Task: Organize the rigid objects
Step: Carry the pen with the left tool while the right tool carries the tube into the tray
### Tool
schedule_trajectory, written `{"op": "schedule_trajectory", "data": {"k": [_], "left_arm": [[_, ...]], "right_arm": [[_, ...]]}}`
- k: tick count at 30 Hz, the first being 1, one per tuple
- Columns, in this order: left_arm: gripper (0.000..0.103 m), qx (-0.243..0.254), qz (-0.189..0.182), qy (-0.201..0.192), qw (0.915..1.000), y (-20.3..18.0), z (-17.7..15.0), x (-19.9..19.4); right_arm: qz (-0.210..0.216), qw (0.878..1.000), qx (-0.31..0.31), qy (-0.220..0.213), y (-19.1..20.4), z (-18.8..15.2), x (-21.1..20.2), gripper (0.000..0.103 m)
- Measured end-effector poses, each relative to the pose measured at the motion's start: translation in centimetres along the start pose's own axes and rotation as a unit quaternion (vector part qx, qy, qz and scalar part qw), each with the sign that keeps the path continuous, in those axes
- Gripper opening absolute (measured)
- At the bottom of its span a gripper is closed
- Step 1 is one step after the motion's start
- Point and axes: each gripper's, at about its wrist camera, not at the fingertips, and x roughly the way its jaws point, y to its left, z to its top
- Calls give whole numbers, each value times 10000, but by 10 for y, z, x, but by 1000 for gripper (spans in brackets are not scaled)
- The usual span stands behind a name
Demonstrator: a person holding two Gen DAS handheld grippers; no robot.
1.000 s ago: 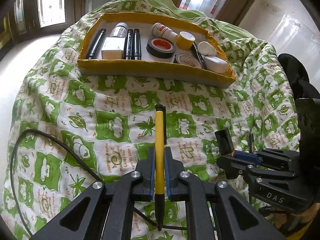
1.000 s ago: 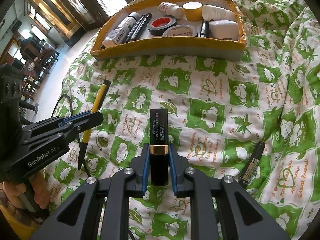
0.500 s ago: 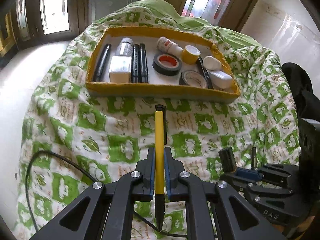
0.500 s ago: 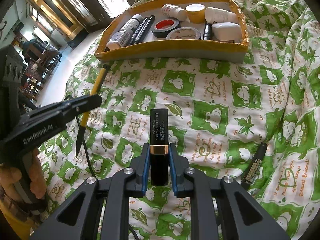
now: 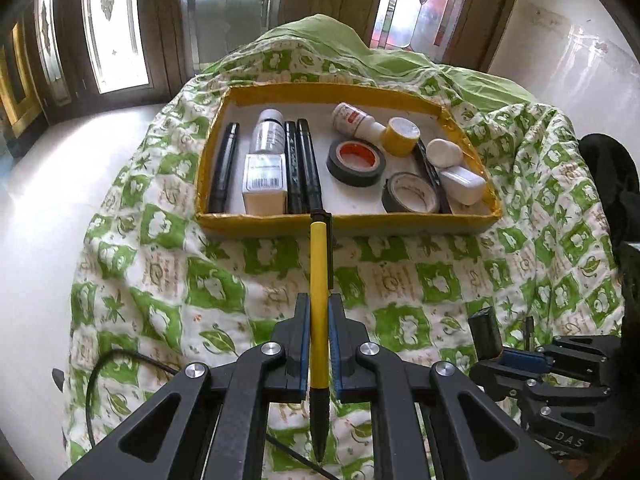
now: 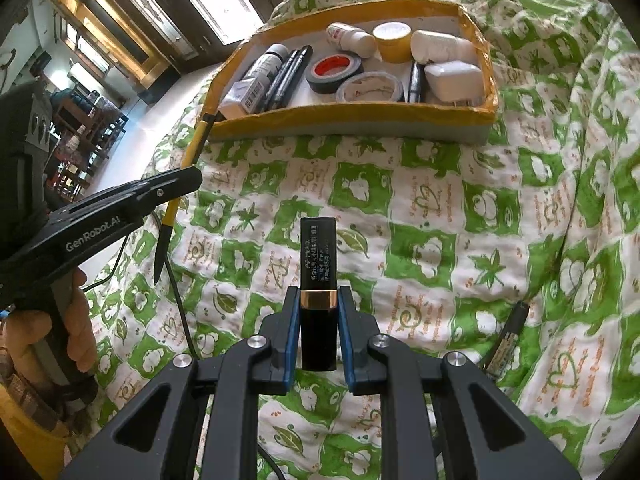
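Note:
My left gripper (image 5: 319, 312) is shut on a yellow pen (image 5: 319, 280) with a black tip and clip, held in the air; its far end reaches the near rim of the yellow tray (image 5: 348, 226). My right gripper (image 6: 319, 306) is shut on a black lipstick tube (image 6: 318, 264) with a gold band, held above the quilt. The tray (image 6: 352, 114) holds black markers (image 5: 302, 168), a white box, bottles, tape rolls (image 5: 356, 158) and a white charger (image 5: 462, 184). The left gripper also shows in the right wrist view (image 6: 176, 184), and the right gripper in the left wrist view (image 5: 504, 354).
A green and white patterned quilt (image 5: 400, 280) covers the surface. A dark thin pen (image 6: 506, 338) lies on the quilt at the right. A black cable (image 5: 120, 360) runs over the quilt at the near left. Windows and a white floor lie beyond.
Both grippers have risen and moved toward the tray with their objects. The pen's far end now overlaps the tray's near rim.

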Motion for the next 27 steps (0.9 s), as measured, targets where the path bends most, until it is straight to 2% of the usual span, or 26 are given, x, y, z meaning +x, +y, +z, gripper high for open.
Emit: {"op": "schedule_trajectory", "data": {"k": [12, 27], "left_arm": [[7, -80, -49, -101, 9999, 9, 15, 0], [7, -557, 22, -223, 9982, 63, 74, 8]], "right_arm": [[-12, 9996, -153, -221, 13, 38, -1, 17], [268, 9979, 247, -540, 6, 102, 4, 17]]}}
